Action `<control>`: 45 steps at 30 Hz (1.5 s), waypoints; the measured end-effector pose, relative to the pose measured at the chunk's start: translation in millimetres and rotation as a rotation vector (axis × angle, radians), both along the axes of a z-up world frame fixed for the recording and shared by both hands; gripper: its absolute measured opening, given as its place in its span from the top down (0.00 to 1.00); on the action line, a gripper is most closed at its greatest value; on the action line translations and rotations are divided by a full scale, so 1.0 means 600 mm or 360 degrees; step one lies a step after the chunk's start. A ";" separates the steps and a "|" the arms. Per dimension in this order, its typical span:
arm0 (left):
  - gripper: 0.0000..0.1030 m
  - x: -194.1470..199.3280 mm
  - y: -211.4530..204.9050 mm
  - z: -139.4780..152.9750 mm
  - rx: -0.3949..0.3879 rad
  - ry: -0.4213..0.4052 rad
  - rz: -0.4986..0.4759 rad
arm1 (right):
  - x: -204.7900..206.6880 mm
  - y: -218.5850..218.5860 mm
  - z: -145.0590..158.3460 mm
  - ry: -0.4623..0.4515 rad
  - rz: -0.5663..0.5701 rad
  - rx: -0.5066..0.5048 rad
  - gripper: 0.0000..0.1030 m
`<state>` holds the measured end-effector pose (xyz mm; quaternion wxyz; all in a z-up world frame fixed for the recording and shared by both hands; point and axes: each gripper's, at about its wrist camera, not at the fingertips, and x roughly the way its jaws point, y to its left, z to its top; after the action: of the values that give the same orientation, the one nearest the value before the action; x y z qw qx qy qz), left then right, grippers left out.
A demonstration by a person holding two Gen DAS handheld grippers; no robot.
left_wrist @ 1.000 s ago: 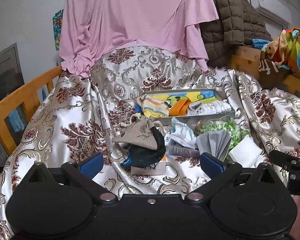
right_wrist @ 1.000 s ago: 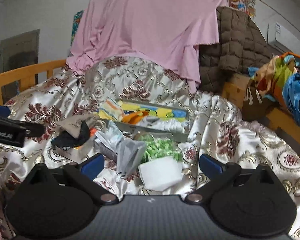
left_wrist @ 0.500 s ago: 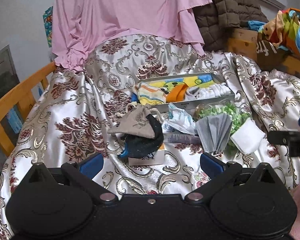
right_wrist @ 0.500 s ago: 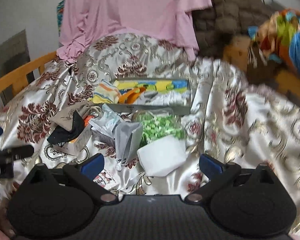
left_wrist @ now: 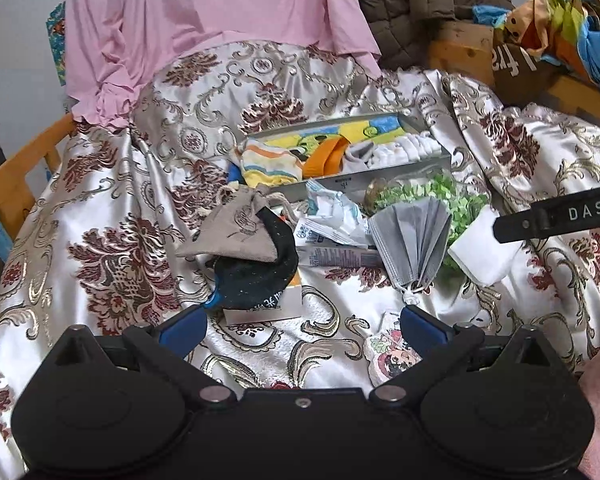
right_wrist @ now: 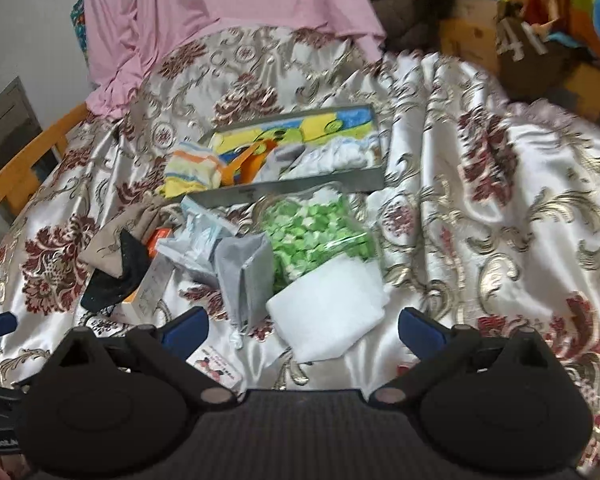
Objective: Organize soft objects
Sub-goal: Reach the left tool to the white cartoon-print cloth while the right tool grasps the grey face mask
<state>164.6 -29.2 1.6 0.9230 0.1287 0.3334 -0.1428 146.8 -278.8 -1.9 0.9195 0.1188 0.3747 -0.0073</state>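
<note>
The bed (left_wrist: 100,184), under a patterned satin cover, is carrying a heap of soft items ahead of both claws. A grey tray (right_wrist: 300,188) is lying crosswise at the back of the heap, already holding socks and cloths.

In front of it a bag of green pieces (right_wrist: 316,232) is resting, with a white pad (right_wrist: 328,312) lapping its near edge. The pad is lying just ahead of the right claw (right_wrist: 302,326), slightly right of centre, its long axis running diagonally up to the right.

The right claw is standing wide open and holding nothing, and is judged the nearer arm for the pad. A grey mask (right_wrist: 246,276) is touching the pad's left edge and may be snagging.

The left claw (left_wrist: 302,326) is likewise gaping and empty, facing a black cap (left_wrist: 256,272) under a grey pouch (left_wrist: 240,232).
</note>
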 end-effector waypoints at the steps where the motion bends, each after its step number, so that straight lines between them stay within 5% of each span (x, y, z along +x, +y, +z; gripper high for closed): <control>1: 0.01 0.004 0.000 -0.003 0.0000 0.0027 -0.0014 | 0.005 0.004 -0.001 0.0008 0.0036 -0.0003 0.00; 6: 0.01 0.025 -0.004 -0.025 -0.0020 0.0221 -0.0075 | 0.035 0.034 -0.013 0.0074 0.0233 -0.0018 0.00; 12: 0.01 0.046 -0.011 -0.056 -0.0026 0.0392 -0.0078 | 0.065 0.063 -0.025 -0.0011 0.0405 -0.0087 0.00; 16: 0.01 0.061 -0.011 -0.073 -0.0123 0.0542 -0.0082 | 0.093 0.062 -0.039 -0.0046 0.0459 -0.0048 0.00; 26: 0.03 0.099 -0.009 -0.122 -0.0361 0.0848 0.0015 | 0.126 0.083 -0.062 -0.0159 0.0698 -0.0301 0.01; 34: 0.03 0.122 -0.012 -0.140 -0.0463 0.0888 0.0113 | 0.143 0.103 -0.080 -0.0218 0.0776 -0.0571 0.01; 45: 0.03 0.112 -0.021 -0.135 -0.0447 0.0846 0.0033 | 0.143 0.096 -0.071 -0.0195 0.0875 -0.0476 0.11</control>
<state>231.6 -41.6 -79.3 0.8135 -0.0457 0.5417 -0.2067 232.8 -220.9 -44.3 0.9151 -0.1234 0.3315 0.1937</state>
